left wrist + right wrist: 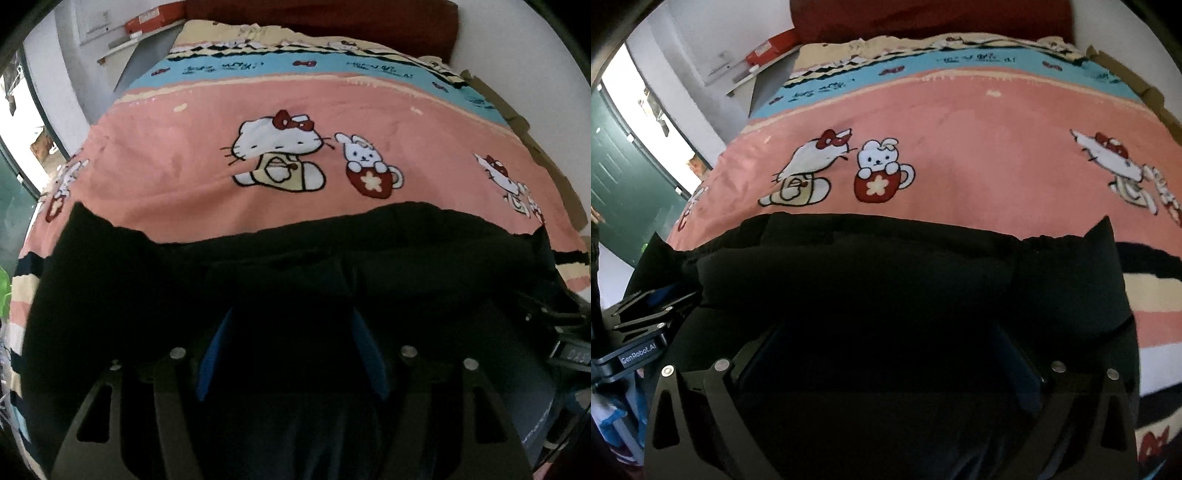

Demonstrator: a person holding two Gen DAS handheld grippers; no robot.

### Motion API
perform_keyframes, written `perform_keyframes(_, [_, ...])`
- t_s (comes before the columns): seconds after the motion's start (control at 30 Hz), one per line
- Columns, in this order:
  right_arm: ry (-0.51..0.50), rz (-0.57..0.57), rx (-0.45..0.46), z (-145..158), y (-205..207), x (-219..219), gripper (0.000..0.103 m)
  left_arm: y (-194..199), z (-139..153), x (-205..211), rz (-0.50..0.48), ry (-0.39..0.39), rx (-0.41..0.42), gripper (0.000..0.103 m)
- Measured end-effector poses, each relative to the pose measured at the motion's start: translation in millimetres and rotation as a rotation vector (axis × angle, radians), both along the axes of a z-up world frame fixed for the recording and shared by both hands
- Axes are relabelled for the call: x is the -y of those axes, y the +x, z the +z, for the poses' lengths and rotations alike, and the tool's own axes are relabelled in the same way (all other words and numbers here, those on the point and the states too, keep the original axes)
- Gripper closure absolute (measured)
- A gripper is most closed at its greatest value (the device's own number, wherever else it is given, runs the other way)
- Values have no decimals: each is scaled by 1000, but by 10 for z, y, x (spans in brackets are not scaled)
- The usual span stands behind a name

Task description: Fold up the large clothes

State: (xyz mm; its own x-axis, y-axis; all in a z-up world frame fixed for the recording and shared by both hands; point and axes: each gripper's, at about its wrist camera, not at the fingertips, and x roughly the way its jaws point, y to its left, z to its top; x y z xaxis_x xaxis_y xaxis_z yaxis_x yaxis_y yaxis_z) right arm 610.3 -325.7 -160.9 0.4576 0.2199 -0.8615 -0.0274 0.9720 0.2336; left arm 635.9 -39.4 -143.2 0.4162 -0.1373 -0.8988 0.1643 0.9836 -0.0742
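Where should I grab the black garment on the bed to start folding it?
Take the black garment by its far corner, which peaks up off the pink cartoon bedsheet. Come from above on the right side; the raised fabric probably gives the fingers something to pinch.

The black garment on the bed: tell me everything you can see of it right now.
The black garment is a thick, soft-looking dark fabric lying bunched across the near part of the cartoon-print bedspread, its far edge wavy with a raised corner at the right. Folds form padded rolls; details are lost in the dark. The left gripper and right gripper both stand wide over it; whether their pads touch the cloth cannot be told.
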Motion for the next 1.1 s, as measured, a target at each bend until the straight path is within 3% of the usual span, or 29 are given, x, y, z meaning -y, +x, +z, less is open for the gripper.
perform_keyframes(0.27, [64,-30,55,-229,-117,76,1,-147,-66,69,-12,13,40,39])
perform_keyframes(0.4, [26,-26,37,17,-230,24,2,-320,199,-107,-18,-27,64,39])
perform_keyframes(0.47, [-6,-6,91,215,-393,35,2,-500,392,-273,-4,6,147,39])
perform_keyframes(0.53, [-37,-6,139,321,-557,121,2,-602,432,-480,40,28,168,39])
perform_keyframes(0.67, [25,-40,65,21,-620,406,2,-598,150,-788,93,0,83,39])
perform_keyframes(0.87, [98,-48,104,-295,-640,453,1,-808,4,-741,93,-31,182,38])
perform_keyframes(1.1, [93,-59,127,-314,-733,467,1,-923,-12,-732,107,-18,213,38])
